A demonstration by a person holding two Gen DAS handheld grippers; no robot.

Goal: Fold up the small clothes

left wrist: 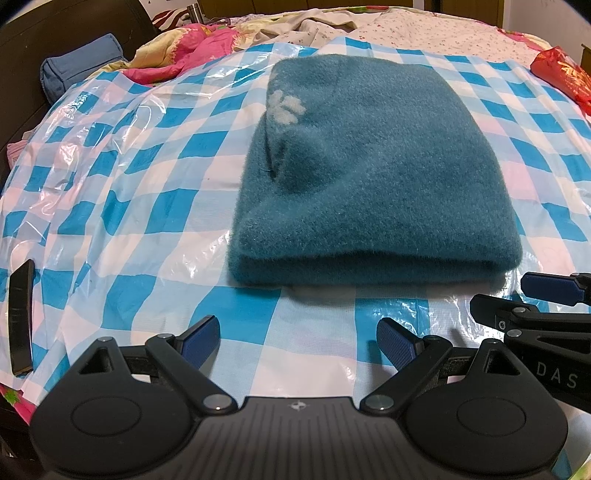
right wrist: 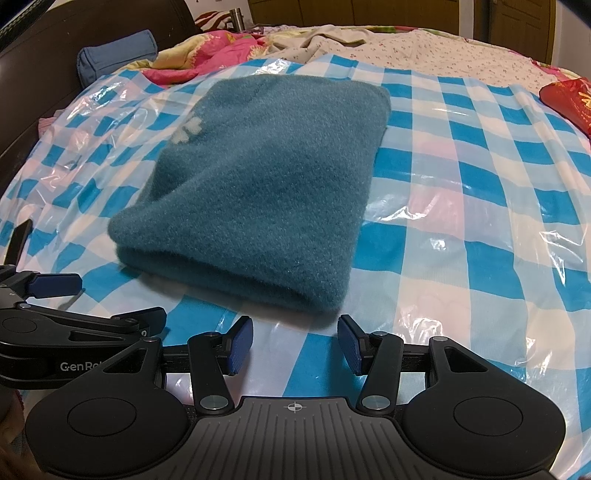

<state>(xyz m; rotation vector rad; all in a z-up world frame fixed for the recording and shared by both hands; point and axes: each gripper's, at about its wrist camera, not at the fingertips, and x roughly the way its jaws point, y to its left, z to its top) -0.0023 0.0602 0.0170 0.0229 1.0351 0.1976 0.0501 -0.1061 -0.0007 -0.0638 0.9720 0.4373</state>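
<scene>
The bed (left wrist: 424, 22) fills the whole scene, draped with a blue-and-white checked plastic sheet (left wrist: 155, 206) that shines and crinkles under the light. Piled at twelve o'clock on the far side is rumpled floral bedding (right wrist: 229, 48), pink and cream. Dead centre on the sheet lies the teal fuzzy garment (left wrist: 369, 184), folded into a thick rectangle with a pale flower motif (left wrist: 286, 107) showing on its upper left; its doubled near edge faces the cameras. A blue bolster pillow (right wrist: 114, 55) sits at ten o'clock by the dark headboard, and a red packet (left wrist: 565, 77) lies at two o'clock on the sheet's edge. A slim black object (left wrist: 20, 317) rests at nine o'clock in the left view. Now the tools: the left gripper (left wrist: 297, 341) hovers just short of the garment's near edge, jaws spread wide, holding nothing. The right gripper (right wrist: 295, 345) hangs beside it, jaws parted rather less, likewise with nothing between its blue pads (right wrist: 240, 345), not touching the garment.
</scene>
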